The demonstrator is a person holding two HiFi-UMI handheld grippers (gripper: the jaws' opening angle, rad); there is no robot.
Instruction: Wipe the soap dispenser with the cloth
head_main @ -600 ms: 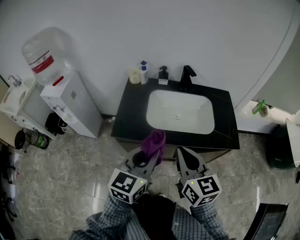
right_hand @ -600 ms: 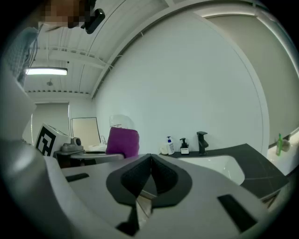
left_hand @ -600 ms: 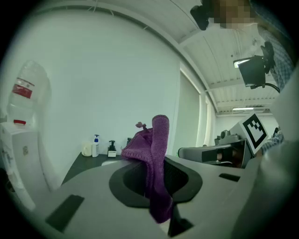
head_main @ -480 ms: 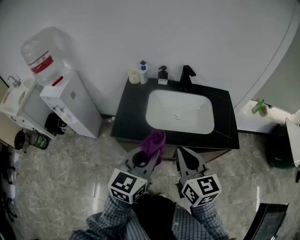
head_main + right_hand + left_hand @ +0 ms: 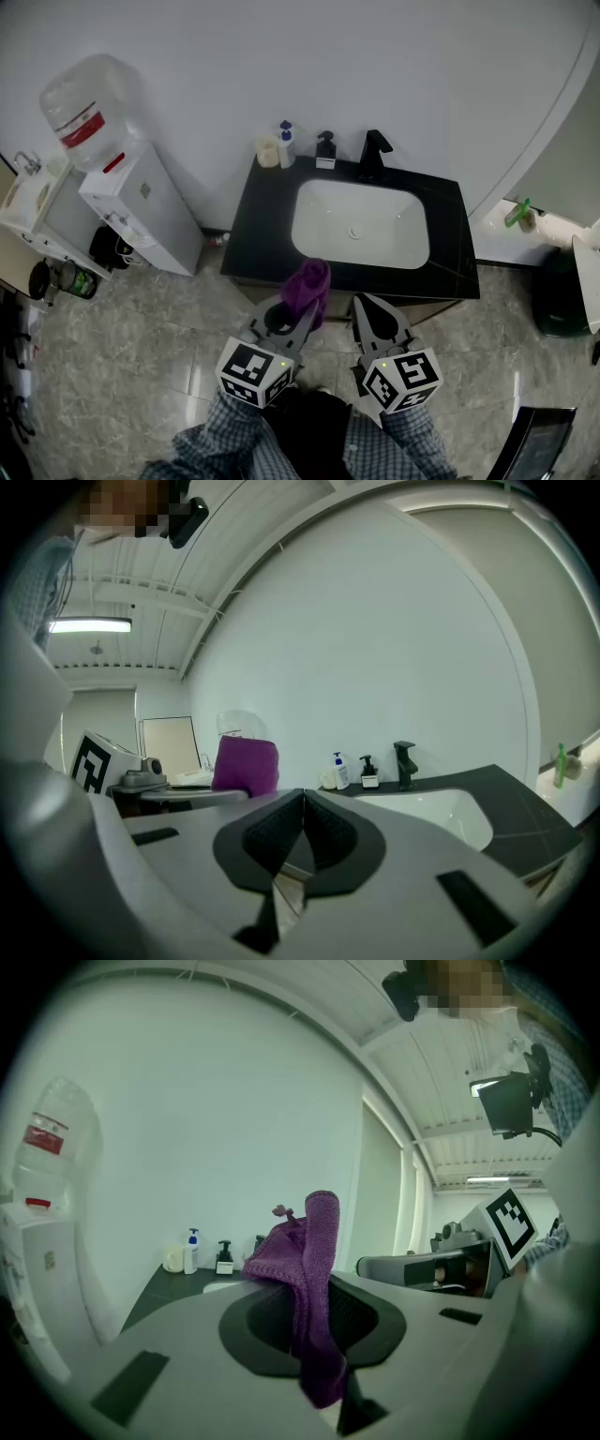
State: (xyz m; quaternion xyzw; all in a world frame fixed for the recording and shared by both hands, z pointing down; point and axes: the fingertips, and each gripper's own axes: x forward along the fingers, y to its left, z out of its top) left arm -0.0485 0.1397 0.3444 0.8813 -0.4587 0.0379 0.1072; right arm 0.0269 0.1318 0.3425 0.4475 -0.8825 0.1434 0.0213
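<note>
Firstly, the head view. The small dark pump-top soap dispenser (image 5: 326,150) stands upright at the back of the black stone tabletop (image 5: 260,230), behind the rear left corner of the white oval basin (image 5: 359,223). The left gripper (image 5: 300,314) hangs in front of the basin's near left corner, off the tabletop, with a purple towelling cloth (image 5: 309,284) standing up from its tips. The right gripper (image 5: 367,311) hangs beside it, in front of the basin's near edge. The dispenser lies straight ahead across the basin, well apart from both and slightly more in line with the left.

Next, the left gripper view. The jaws are clamped on the cloth, and the dispenser shows far ahead, left of the cloth.

Lastly, the right gripper view. The jaws are pressed together on nothing. The dispenser stands far ahead, beyond the basin's rear left corner.
</note>
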